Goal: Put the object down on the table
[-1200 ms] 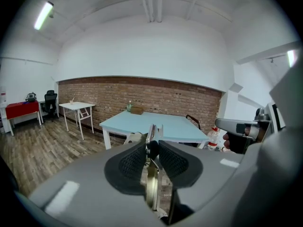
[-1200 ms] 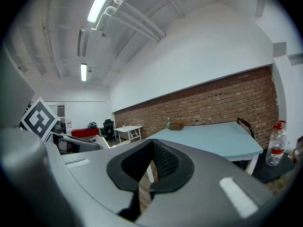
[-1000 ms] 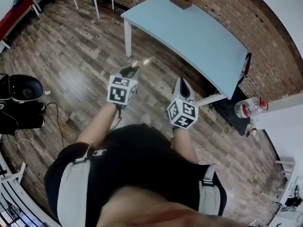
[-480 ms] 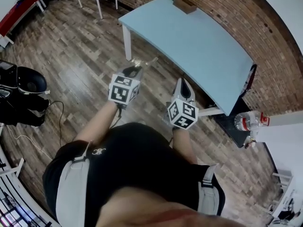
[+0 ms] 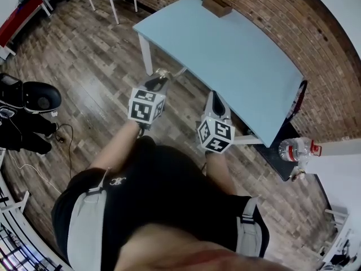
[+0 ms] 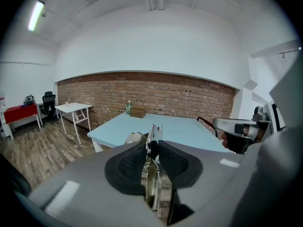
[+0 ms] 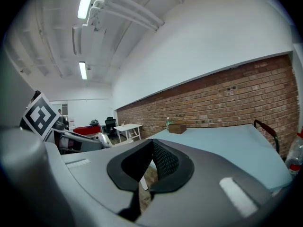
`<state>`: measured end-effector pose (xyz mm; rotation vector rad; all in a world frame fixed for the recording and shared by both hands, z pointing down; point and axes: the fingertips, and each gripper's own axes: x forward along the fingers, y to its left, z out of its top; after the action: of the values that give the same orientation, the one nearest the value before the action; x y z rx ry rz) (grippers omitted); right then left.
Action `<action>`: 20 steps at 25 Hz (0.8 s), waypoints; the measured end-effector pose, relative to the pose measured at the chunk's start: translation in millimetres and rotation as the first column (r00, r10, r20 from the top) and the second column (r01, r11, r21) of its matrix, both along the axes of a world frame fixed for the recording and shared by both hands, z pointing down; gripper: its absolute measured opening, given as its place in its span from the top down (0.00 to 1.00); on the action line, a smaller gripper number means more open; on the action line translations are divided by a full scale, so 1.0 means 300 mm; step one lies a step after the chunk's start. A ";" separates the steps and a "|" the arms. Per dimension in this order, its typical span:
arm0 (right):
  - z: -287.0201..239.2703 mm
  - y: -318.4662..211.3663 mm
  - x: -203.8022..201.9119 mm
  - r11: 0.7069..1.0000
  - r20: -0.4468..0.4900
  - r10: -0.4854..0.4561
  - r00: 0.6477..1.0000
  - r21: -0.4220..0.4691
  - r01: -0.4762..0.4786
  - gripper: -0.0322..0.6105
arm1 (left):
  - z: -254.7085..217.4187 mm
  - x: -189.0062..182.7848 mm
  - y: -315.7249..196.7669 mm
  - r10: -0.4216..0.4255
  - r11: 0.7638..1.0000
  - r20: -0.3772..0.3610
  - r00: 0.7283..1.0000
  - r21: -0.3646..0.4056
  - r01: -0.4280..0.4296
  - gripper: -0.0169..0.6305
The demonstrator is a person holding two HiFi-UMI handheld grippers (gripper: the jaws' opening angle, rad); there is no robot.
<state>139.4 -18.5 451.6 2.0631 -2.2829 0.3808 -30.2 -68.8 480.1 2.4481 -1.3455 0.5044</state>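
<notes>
Two grippers checked | left gripper [image 6: 152, 148] clamped on thin metal object [image 6: 153, 186], held aloft near table [image 5: 237, 44] corner | right gripper [image 7: 150, 150] closed, empty | placement not done: reaching over tabletop, lowering, release remain.

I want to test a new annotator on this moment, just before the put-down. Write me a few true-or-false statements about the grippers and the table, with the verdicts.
1. The left gripper is closed on a shiny metal object. True.
2. The metal object already lies on the light blue table. False: it is held in the air between the left gripper's pads, near the table's corner.
3. The right gripper grips a bottle. False: its jaws are together with nothing between them.
4. A brown box sits at the table's far end, by the brick wall. True.
</notes>
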 end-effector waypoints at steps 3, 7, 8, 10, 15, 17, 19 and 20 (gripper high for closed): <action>0.018 -0.047 0.032 1.000 0.007 0.010 1.000 -0.015 -0.010 0.93 | 0.003 0.028 -0.052 0.006 1.000 -0.003 1.000 0.000 -0.006 0.84; 0.031 -0.122 0.033 1.000 0.007 0.011 1.000 -0.019 -0.011 0.93 | 0.018 0.031 -0.141 0.006 1.000 -0.014 1.000 0.001 -0.006 0.84; 0.034 -0.146 0.029 1.000 0.004 0.011 1.000 -0.019 -0.011 0.93 | 0.022 0.030 -0.168 0.008 1.000 -0.018 1.000 0.001 -0.008 0.84; 0.035 -0.199 0.023 1.000 0.000 0.011 1.000 -0.017 -0.011 0.93 | 0.028 0.031 -0.224 0.012 1.000 -0.023 1.000 0.002 -0.012 0.84; 0.035 -0.342 0.032 1.000 -0.009 0.023 1.000 -0.017 -0.023 0.93 | 0.030 0.055 -0.383 0.031 1.000 -0.029 0.999 0.005 -0.031 0.84; 0.041 -0.404 0.039 0.999 -0.012 0.034 0.999 -0.023 -0.034 0.93 | 0.045 0.067 -0.449 0.043 0.999 -0.030 0.999 -0.004 -0.043 0.84; 0.047 -0.469 0.044 0.998 -0.011 0.044 0.999 -0.034 -0.044 0.93 | 0.066 0.074 -0.519 0.052 0.998 -0.032 0.998 -0.021 -0.053 0.84; 0.050 -0.504 0.043 0.998 -0.010 0.046 0.999 -0.041 -0.047 0.93 | 0.077 0.075 -0.557 0.054 0.998 -0.033 0.998 -0.032 -0.056 0.84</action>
<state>152.2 -169.8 466.6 2.0970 -2.2063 0.4151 -7.6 -236.0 503.1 2.4615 -1.2502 0.4941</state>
